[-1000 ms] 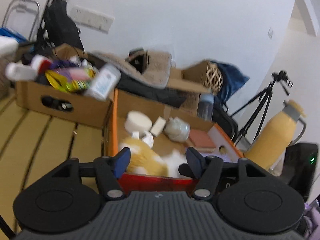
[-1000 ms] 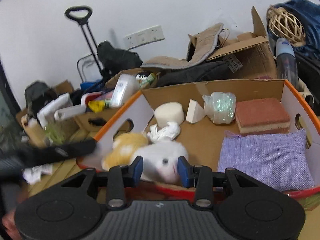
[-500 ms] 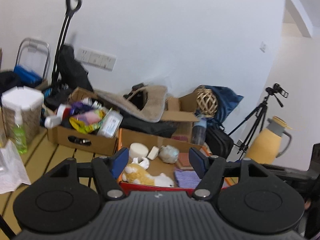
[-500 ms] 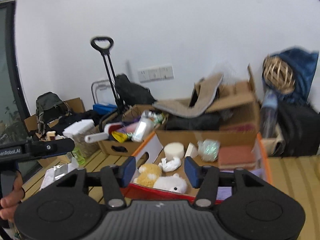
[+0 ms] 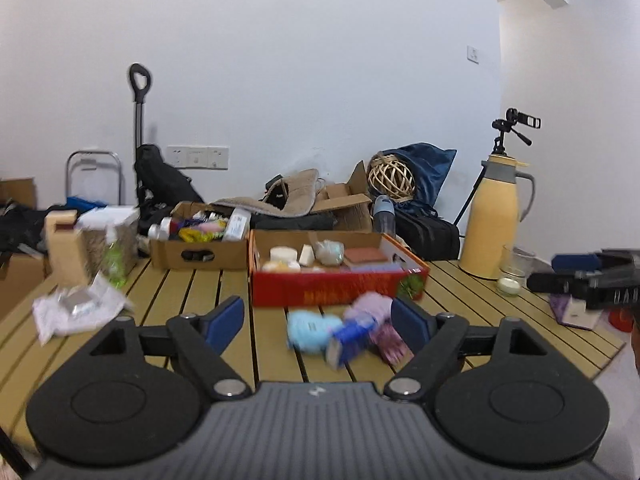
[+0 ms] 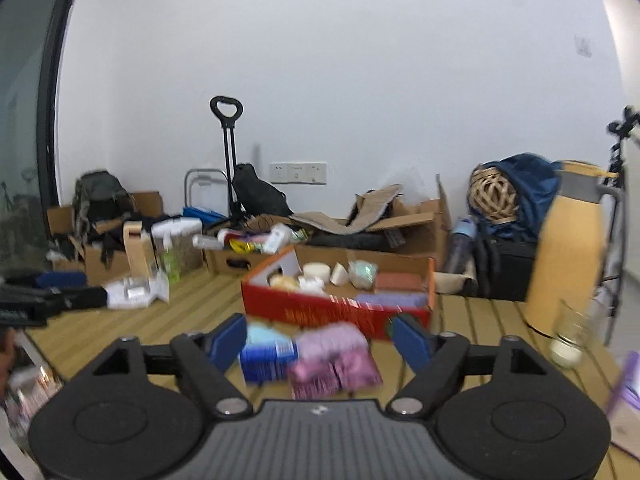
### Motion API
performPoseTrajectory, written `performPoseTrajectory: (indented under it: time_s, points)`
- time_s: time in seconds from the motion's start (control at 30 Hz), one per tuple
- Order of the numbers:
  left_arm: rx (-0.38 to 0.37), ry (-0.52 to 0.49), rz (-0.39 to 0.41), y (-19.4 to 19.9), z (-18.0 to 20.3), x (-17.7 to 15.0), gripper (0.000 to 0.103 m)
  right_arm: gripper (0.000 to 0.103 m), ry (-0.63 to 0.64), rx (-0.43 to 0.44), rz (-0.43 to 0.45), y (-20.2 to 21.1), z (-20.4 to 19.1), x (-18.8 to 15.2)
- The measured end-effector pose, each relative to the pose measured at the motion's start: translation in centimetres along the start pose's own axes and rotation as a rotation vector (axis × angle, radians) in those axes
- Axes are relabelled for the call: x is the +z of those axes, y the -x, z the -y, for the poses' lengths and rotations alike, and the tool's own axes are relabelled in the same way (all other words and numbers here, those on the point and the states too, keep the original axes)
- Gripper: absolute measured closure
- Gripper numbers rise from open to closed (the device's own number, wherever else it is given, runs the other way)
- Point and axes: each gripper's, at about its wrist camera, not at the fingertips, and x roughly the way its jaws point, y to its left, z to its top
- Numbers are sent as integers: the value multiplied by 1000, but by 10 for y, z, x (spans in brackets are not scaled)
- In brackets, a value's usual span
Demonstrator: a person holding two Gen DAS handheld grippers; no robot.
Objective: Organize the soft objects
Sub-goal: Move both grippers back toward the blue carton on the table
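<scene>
Both tongs (image 5: 318,322) (image 6: 320,336) agape, empty

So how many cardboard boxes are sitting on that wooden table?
2. The red-fronted box holding soft items stands mid-table; a plain brown box of clutter sits to its left, by the far edge. More boxes lie beyond the table, and some may be hidden.

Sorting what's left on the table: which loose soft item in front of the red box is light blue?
The light blue plush, leftmost of the pile, beside the dark blue pack; the others are purple or pink.
</scene>
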Motion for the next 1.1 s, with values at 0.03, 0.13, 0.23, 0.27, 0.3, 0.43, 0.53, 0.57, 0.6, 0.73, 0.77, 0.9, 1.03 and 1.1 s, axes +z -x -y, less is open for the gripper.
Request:
performPoseTrajectory:
  time_s: [0.03, 0.13, 0.23, 0.27, 0.3, 0.43, 0.53, 0.57, 0.6, 0.73, 0.77, 0.9, 1.03, 1.1]
  points:
    - [1, 5, 0, 13, 4, -10, 19, 20, 14, -8, 1, 12, -7, -11]
    - [9, -18, 8, 50, 18, -38, 15, 18, -6, 11, -13, 51, -21, -43]
    - [10, -2, 1, 73, 26, -57, 11, 15, -57, 45, -31, 80, -29, -69]
    - [3, 0, -12, 77, 27, -62, 11, 15, -74, 57, -40, 87, -30, -76]
    - [1, -8, -23, 78, 29, -64, 11, 15, -77, 69, -53, 92, -31, -82]
    - [7, -8, -14, 80, 32, -62, 11, 15, -66, 38, -64, 99, -33, -87]
    - [1, 0, -2, 79, 33, -59, 11, 15, -90, 12, -58, 95, -30, -88]
    - [2, 1, -5, 76, 33, -60, 11, 15, -99, 10, -59, 92, -29, -89]
    - [2, 3, -11, 74, 33, -61, 11, 15, -108, 8, -58, 87, -27, -89]
    - [7, 27, -58, 49, 27, -66, 11, 15, -145, 11, -65, 65, -20, -93]
    - [10, 31, -72, 41, 25, -68, 11, 16, -158, 15, -73, 56, -18, -95]
    - [1, 69, -134, -7, 15, -67, 23, 25, -198, 51, -128, 6, -10, -92]
    - [-7, 99, -185, -74, 7, -56, 38, 30, -198, 103, -130, -54, -3, -73]
    - [0, 104, -196, -107, 5, -49, 43, 36, -214, 115, -127, -88, 3, -60]
